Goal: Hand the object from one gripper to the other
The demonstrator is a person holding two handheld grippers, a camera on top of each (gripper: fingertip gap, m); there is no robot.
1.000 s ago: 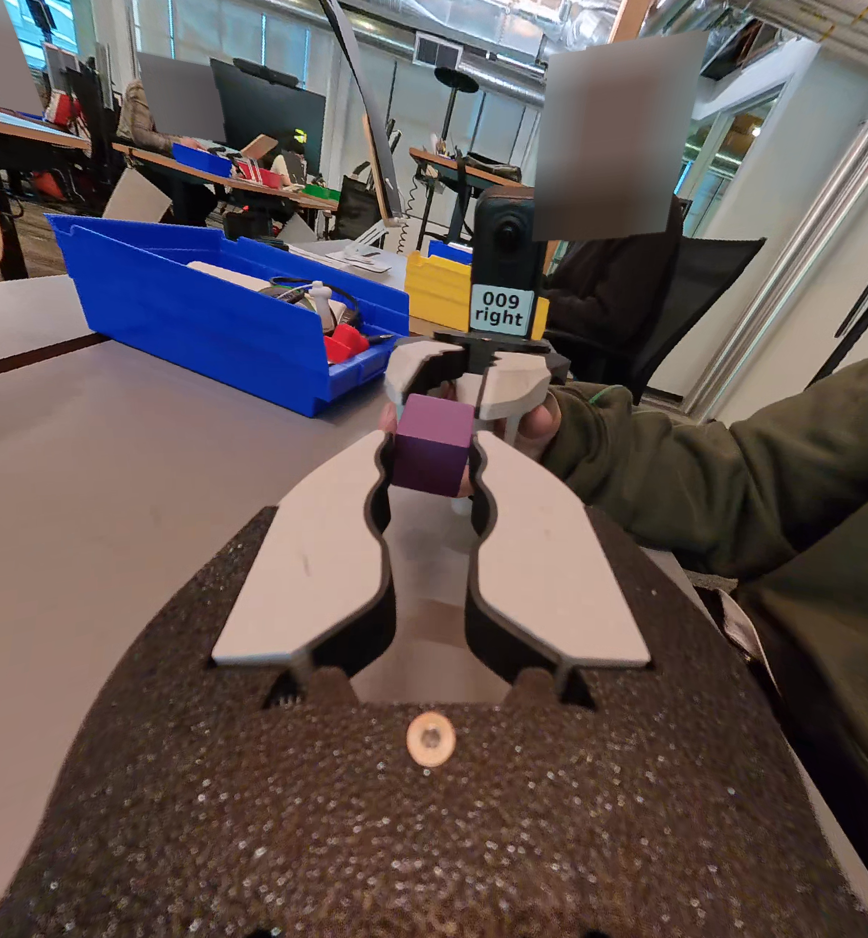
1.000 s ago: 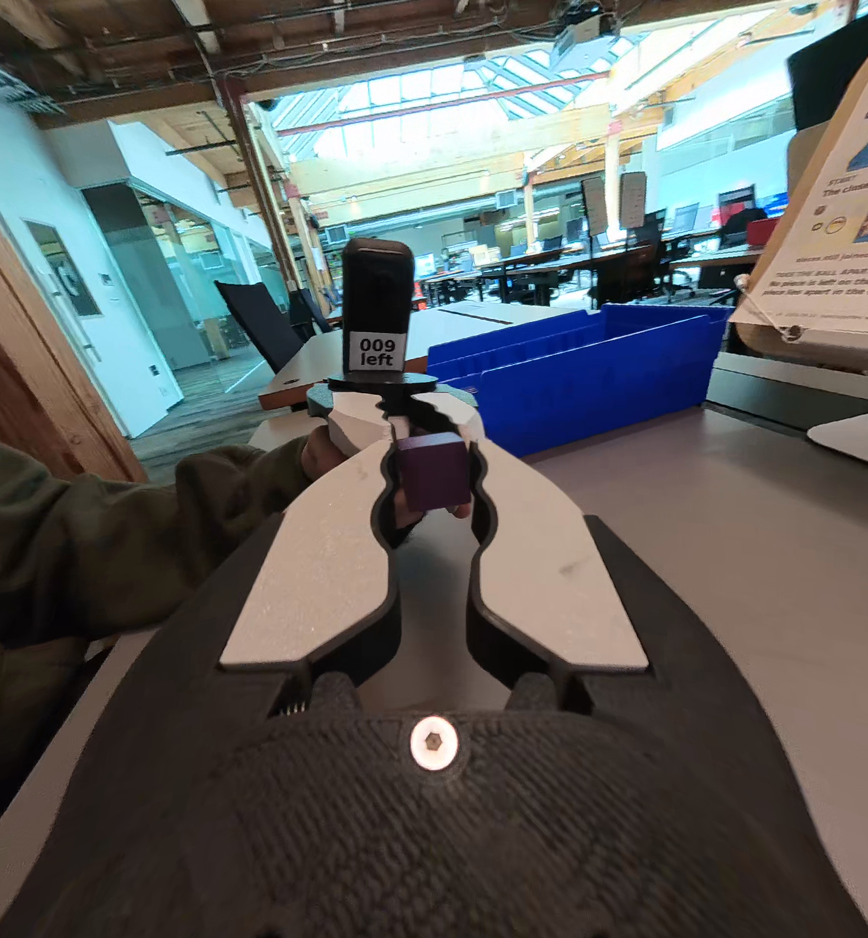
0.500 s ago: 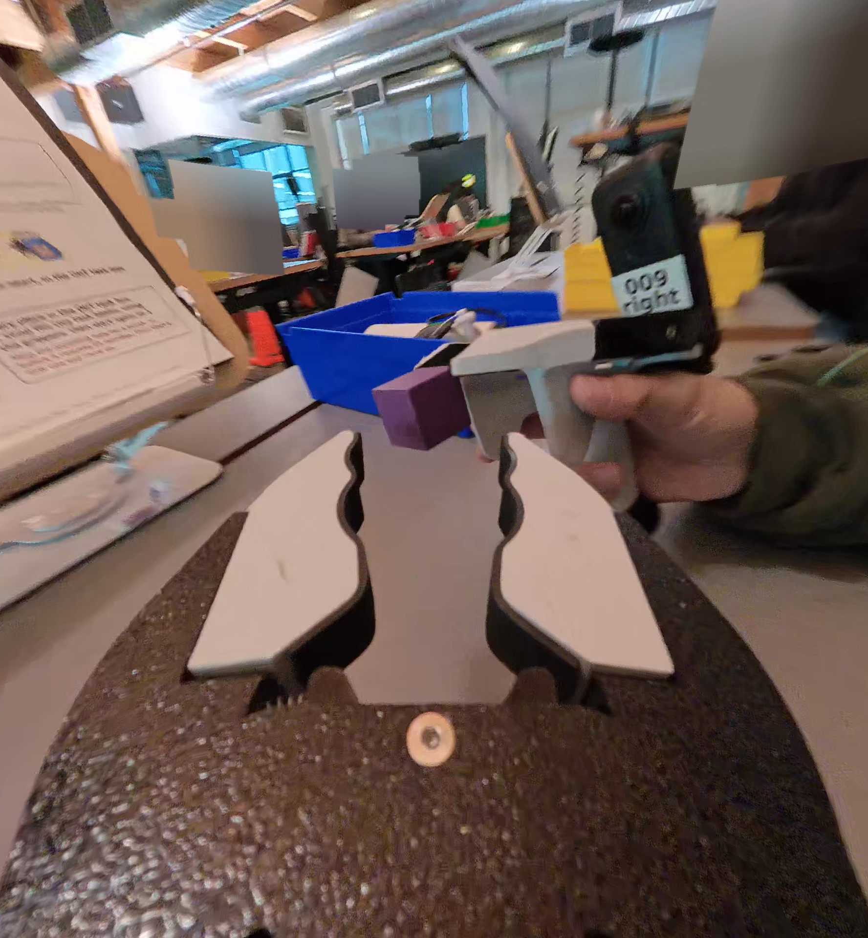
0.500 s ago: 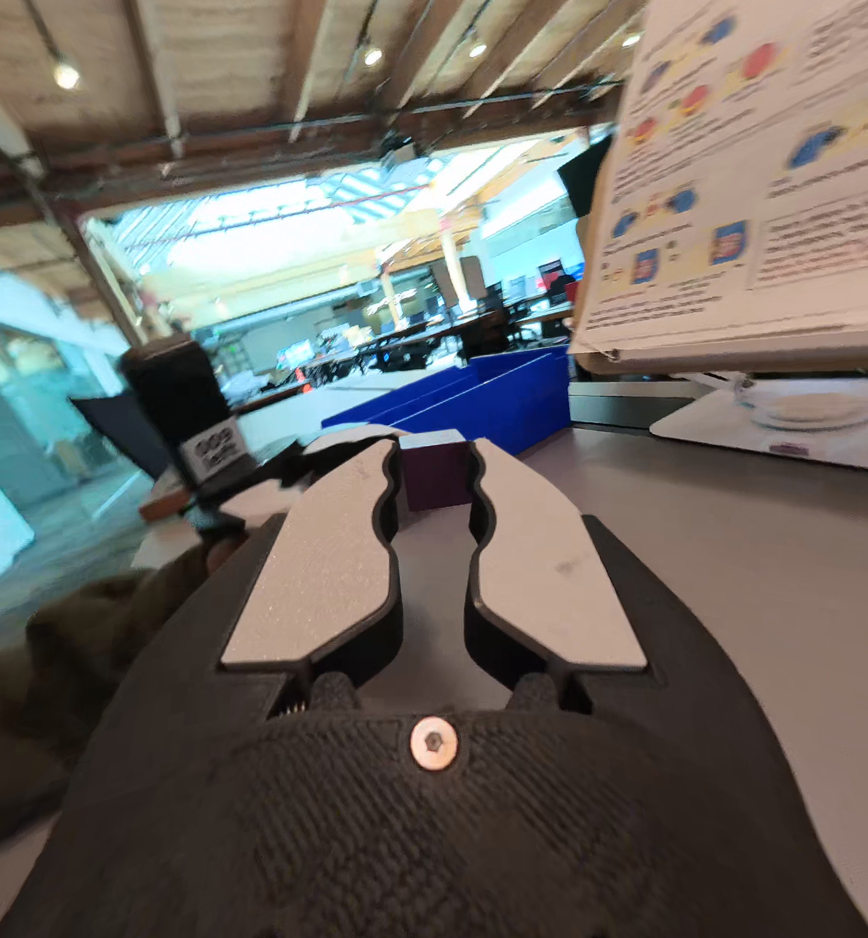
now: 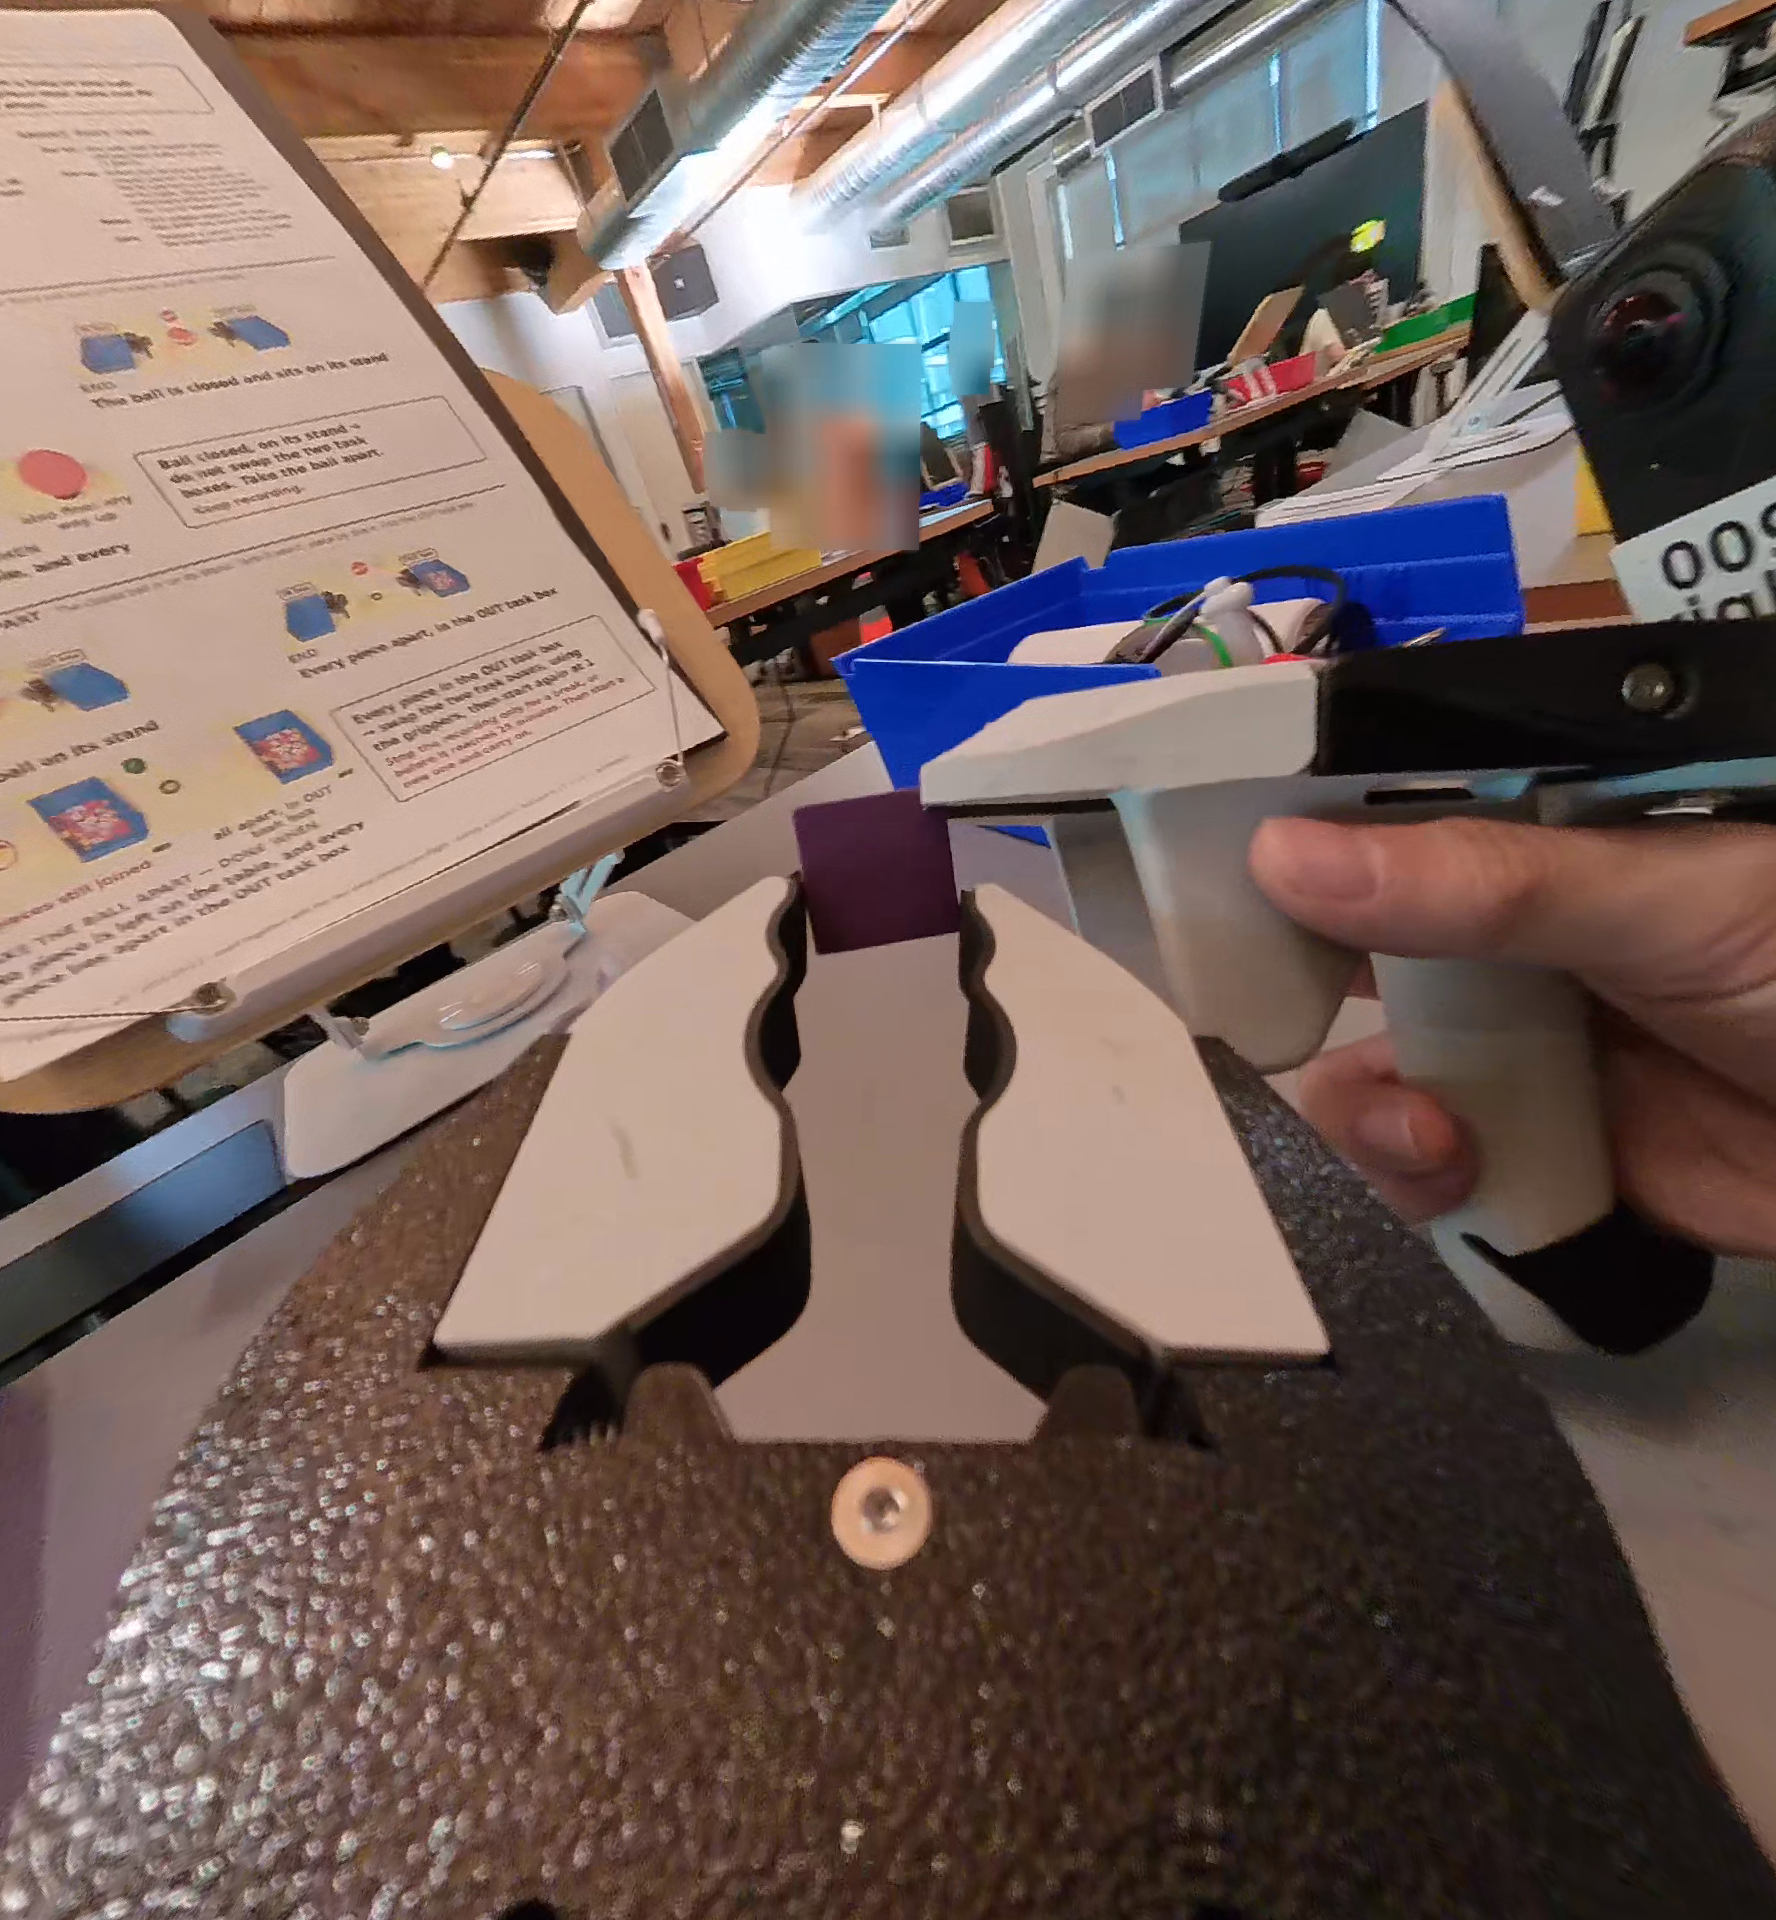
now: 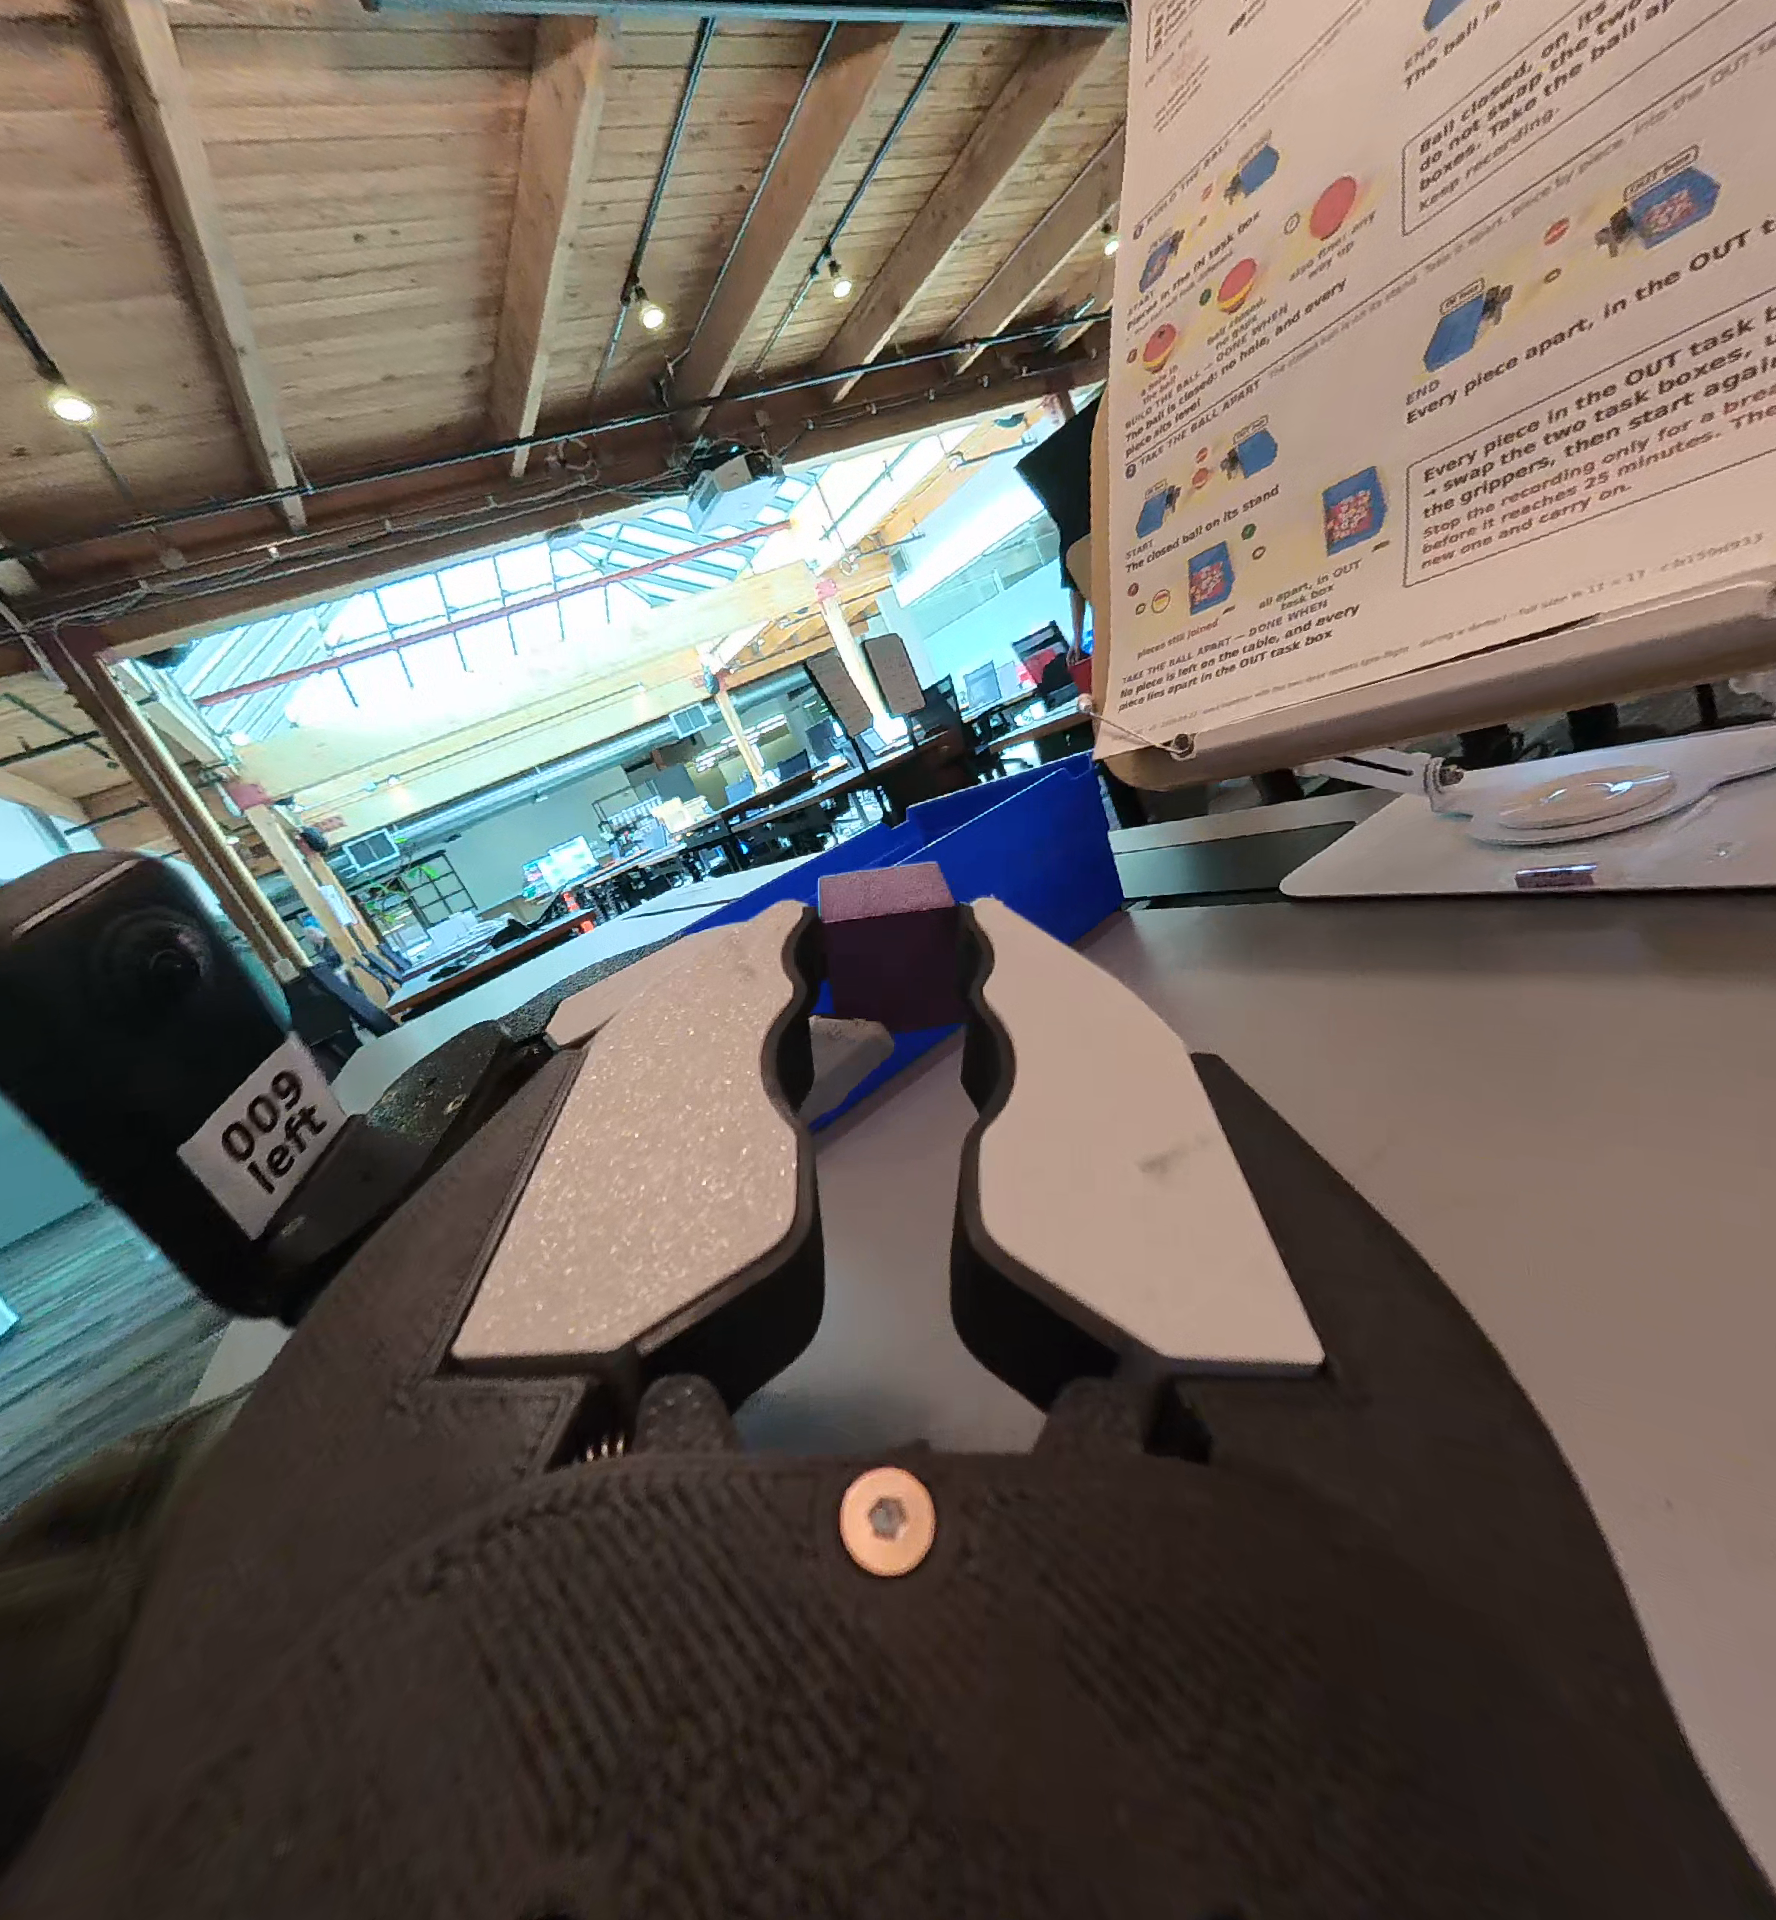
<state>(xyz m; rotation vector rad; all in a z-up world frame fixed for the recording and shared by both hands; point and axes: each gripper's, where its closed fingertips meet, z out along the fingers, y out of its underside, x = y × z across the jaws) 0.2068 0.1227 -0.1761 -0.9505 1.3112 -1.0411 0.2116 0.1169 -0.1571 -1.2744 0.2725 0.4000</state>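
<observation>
**Cube at both grippers' tips**

Right gripper (image 6: 891,920): fingers pinch the purple cube (image 6: 889,956) at the tips, above the desk (image 6: 1486,1091). Left gripper (image 5: 879,899): fingers narrowed to approx. cube width and the cube sits between the tips, but can't tell if they touch it. A hand (image 5: 1642,1018) holds the right grip. Each gripper's camera has a white printed label (image 5: 1736,561). A printed instruction sheet (image 5: 240,520) is on a stand, w/ a blue bin (image 5: 967,707) behind.

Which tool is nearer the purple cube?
Right: the right tool grips the purple cube between its tips. The left tool sits just beside it, contact unclear.
</observation>
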